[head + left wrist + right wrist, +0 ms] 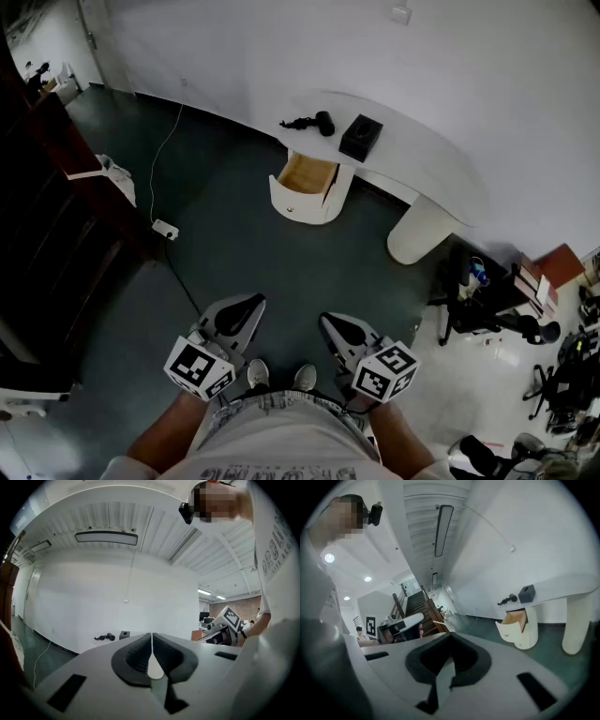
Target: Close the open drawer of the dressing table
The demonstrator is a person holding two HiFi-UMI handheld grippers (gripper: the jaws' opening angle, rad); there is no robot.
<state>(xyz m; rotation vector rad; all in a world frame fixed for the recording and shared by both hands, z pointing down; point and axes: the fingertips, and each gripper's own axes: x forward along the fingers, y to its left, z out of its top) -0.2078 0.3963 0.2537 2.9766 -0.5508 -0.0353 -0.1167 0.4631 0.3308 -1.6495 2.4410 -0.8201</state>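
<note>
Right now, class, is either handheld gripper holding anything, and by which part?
Nothing is held. The left gripper and the right gripper are both shut and empty, far from the open white wood-lined drawer.

A black hair dryer (314,122) lies at 12 o'clock in the head view, with a black box (361,137) near it at its 3 o'clock side. At 10 o'clock a white cable (164,159) runs down the green floor (234,253) to a white power strip (165,229). Dark wooden furniture (47,216) fills 9 o'clock. A black stand (478,314) sits at 4 o'clock and a red-brown box (561,264) at 3 o'clock.
</note>
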